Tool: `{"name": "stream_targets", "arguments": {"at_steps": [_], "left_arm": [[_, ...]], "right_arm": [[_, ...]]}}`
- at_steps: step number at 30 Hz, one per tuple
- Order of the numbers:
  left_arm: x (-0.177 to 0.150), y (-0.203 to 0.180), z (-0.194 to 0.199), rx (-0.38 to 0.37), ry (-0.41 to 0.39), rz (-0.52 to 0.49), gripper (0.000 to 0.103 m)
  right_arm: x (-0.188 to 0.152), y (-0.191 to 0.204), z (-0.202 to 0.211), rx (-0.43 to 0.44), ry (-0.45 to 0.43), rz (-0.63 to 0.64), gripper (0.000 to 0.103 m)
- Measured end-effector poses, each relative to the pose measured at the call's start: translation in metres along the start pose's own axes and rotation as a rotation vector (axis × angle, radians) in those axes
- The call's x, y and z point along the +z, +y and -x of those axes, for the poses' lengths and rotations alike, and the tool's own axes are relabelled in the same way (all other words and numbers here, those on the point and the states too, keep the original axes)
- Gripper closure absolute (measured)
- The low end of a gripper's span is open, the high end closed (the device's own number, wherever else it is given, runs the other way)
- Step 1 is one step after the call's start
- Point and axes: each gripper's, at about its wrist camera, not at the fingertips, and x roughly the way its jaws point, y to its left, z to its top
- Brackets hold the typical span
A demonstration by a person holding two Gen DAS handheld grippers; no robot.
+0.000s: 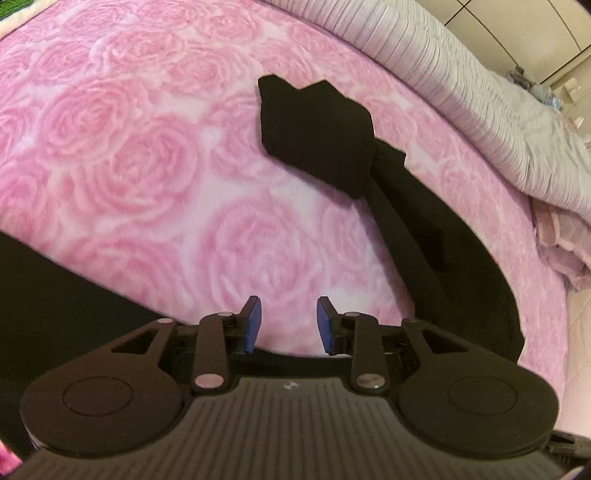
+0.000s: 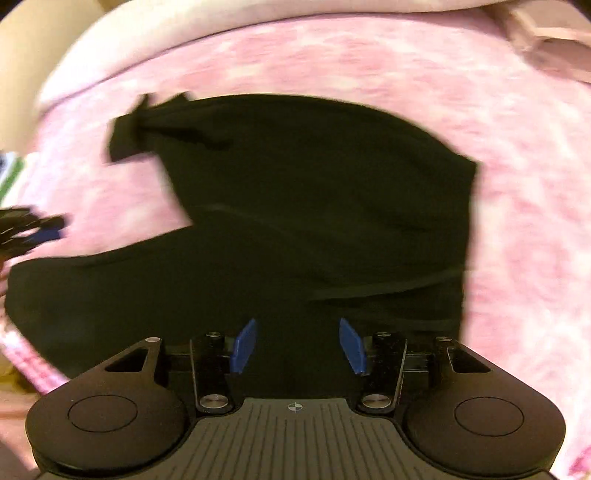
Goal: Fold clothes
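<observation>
A black garment (image 2: 314,206) lies spread on the pink rose-patterned blanket (image 1: 147,147). In the left wrist view a folded-over part of the black garment (image 1: 314,136) lies ahead, with a long strip running down to the right. My left gripper (image 1: 289,321) hovers over bare blanket, open, blue pads apart with nothing between them. In the blurred right wrist view my right gripper (image 2: 297,343) hangs over the garment's near part, open and empty. The left gripper (image 2: 37,229) shows at that view's left edge.
A pale ribbed duvet (image 1: 480,110) is bunched along the bed's far right side. Beyond it are cream cupboard doors (image 1: 535,29). A pale pink cloth (image 2: 546,33) lies at the top right of the right wrist view.
</observation>
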Motion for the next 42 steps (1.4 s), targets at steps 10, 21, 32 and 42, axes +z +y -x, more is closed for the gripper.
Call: {"name": "stream_targets", "arguments": {"at_steps": [10, 21, 32, 42], "left_arm": [[0.058, 0.003, -0.009, -0.045, 0.001, -0.068, 0.070], [0.108, -0.076, -0.080, -0.002, -0.063, -0.228, 0.055], [0.143, -0.062, -0.050, 0.064, -0.265, -0.406, 0.103], [0.224, 0.096, 0.046, 0.450, -0.471, -0.300, 0.057]], "right_arm": [[0.022, 0.010, -0.041, -0.389, 0.011, -0.323, 0.049], [0.076, -0.092, -0.042, -0.410, -0.193, -0.734, 0.049], [0.116, -0.037, -0.091, -0.288, -0.106, -0.622, 0.049], [0.137, -0.041, -0.082, -0.335, -0.136, -0.625, 0.049]]}}
